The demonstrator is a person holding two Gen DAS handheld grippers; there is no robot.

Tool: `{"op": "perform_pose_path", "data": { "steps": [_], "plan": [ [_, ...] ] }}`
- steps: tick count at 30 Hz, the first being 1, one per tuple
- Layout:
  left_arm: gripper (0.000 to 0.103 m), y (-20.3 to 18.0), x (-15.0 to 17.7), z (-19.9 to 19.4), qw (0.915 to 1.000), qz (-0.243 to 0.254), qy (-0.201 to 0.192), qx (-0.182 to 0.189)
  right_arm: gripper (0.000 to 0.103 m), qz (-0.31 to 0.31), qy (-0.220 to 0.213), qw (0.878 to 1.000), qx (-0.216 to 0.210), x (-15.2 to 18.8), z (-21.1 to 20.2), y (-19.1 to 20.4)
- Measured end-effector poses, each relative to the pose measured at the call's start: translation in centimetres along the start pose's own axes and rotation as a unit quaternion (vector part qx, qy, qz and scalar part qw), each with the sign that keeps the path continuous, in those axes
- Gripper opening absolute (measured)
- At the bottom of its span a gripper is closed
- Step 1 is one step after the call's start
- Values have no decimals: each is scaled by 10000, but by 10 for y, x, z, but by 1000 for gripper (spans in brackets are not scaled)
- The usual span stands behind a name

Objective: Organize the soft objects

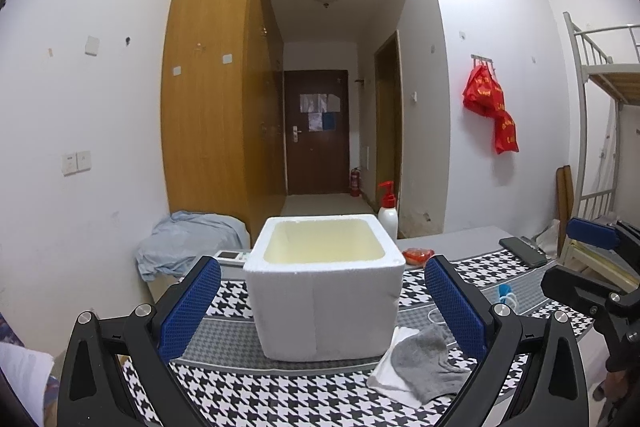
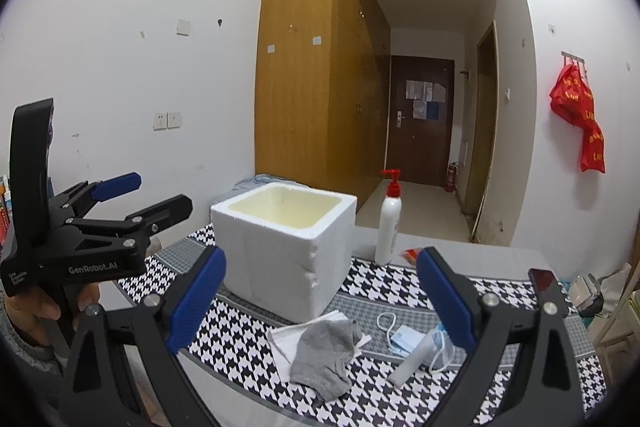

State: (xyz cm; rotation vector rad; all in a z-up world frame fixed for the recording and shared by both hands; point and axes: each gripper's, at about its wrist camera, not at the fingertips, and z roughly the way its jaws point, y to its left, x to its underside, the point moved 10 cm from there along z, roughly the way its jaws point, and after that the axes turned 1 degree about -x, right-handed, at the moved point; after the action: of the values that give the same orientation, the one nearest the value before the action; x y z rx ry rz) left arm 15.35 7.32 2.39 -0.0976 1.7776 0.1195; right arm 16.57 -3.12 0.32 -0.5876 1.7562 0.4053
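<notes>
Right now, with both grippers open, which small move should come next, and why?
Probably lower the right gripper onto the grey sock and close on it. The sock lies on white tissue in front of the foam box, which looks empty, and neither gripper holds anything.

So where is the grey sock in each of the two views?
Left wrist: the grey fabric sock lies lower right, on white tissue.
Right wrist: lower centre, on that tissue.
Shared landmark: the white foam box just behind it.
</notes>
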Motion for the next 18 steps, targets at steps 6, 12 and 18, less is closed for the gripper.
{"op": "perform_pose_path", "data": {
  "steps": [6,12,18],
  "plan": [
    [102,-2,17,-7,10000,-35,53,27,98,161,5,9999,-19,12,-4,-4],
    [102,-8,33,-8,9999,-89,91,104,98,208,64,9998,31,26,-2,-8],
    [102,-8,50,-4,9996,-192,196,102,98,286,167,9994,60,43,1,-12]
  ]
}}
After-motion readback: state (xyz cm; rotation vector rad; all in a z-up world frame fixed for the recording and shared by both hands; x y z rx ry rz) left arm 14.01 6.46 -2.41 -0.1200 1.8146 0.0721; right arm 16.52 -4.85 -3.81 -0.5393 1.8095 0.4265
